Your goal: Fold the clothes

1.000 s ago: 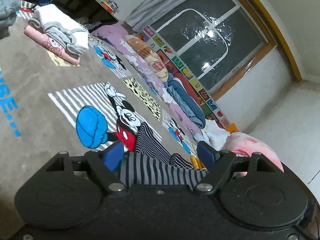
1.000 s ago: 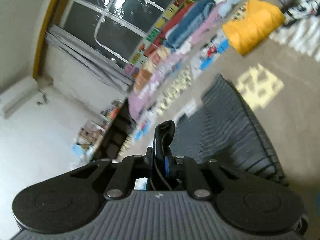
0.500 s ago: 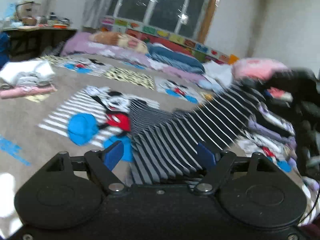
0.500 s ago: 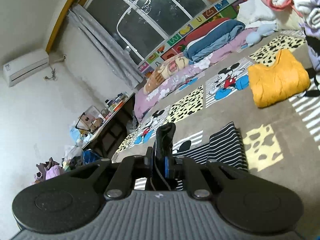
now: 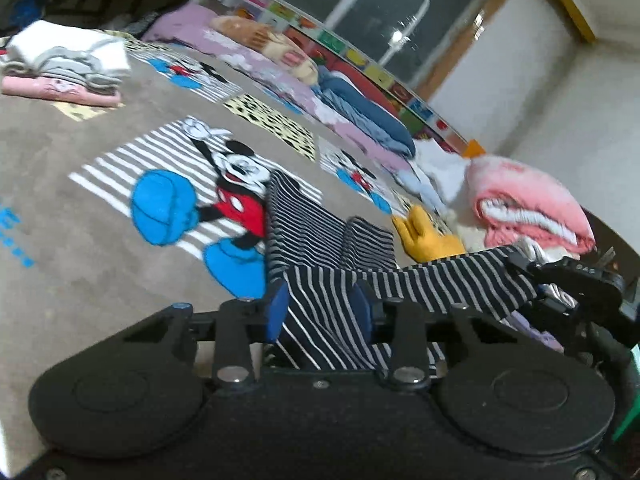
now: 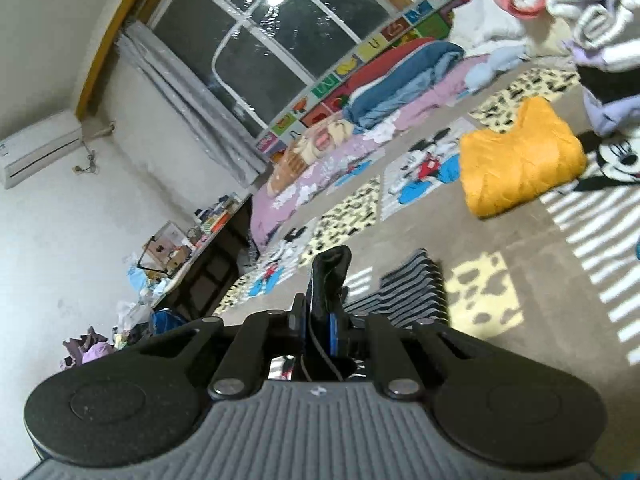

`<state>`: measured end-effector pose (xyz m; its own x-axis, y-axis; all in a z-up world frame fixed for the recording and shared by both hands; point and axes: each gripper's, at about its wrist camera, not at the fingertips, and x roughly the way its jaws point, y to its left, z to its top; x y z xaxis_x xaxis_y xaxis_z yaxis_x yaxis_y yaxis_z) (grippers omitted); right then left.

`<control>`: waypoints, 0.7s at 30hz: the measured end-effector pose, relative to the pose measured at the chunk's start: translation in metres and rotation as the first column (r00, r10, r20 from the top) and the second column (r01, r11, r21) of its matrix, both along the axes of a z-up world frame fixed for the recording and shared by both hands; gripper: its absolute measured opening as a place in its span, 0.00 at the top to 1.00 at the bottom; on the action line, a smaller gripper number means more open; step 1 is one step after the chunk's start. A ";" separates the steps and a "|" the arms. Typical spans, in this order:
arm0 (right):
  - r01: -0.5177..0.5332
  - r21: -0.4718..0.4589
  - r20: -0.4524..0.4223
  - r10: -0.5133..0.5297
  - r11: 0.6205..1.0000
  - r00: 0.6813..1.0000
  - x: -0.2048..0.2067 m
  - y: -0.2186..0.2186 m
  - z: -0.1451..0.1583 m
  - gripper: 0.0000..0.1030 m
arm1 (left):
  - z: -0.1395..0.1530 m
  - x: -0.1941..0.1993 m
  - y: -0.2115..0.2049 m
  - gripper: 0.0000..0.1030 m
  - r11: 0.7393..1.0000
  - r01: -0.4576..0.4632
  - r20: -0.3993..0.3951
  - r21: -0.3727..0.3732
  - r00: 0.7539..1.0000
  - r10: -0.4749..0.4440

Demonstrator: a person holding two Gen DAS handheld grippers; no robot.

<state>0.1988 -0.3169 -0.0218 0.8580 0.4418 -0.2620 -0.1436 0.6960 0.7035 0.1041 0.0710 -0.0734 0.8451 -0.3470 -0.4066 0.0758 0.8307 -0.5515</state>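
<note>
Blue fingers [image 5: 276, 312] of the left gripper [image 5: 320, 310] pinch one edge of the striped shirt [image 5: 316, 240] while the right gripper [image 6: 318, 320] clamps another part, holding it stretched above the cartoon rug [image 5: 100, 240], probably to square it for folding. Left lies a folded pile [image 5: 68, 68]; right, a yellow garment [image 6: 520, 172] and pink blanket [image 5: 528, 208] crowd the landing spot.

Navy knit garment [image 5: 320, 240]: thin white horizontal stripes. Taupe floor carpet [image 5: 60, 152]: cartoon-mouse panels in red, blue, black, white. Folded jacket [image 6: 520, 168]: solid mustard yellow. Gripper finger pads [image 5: 277, 312]: blue.
</note>
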 end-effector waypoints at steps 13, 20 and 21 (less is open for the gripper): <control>0.120 0.211 -0.125 -0.095 0.970 0.988 -0.022 -0.046 -0.089 0.88 | -0.048 0.029 -0.067 0.72 0.927 0.203 -0.215 0.316 0.967 -0.139; 0.177 0.384 -0.159 -0.124 0.906 0.979 -0.050 -0.070 -0.135 0.88 | -0.050 0.031 -0.058 0.72 0.939 0.216 -0.230 0.267 0.961 -0.155; 0.187 0.416 -0.159 -0.131 0.890 0.978 -0.056 -0.073 -0.141 0.88 | -0.050 0.030 -0.060 0.72 0.935 0.219 -0.230 0.280 0.961 -0.157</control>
<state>0.1432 -0.3896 -0.1627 0.8994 0.3949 -0.1873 0.0511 0.3307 0.9423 0.1342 0.0110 -0.1231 0.6661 -0.3268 -0.6704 0.1608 0.9407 -0.2988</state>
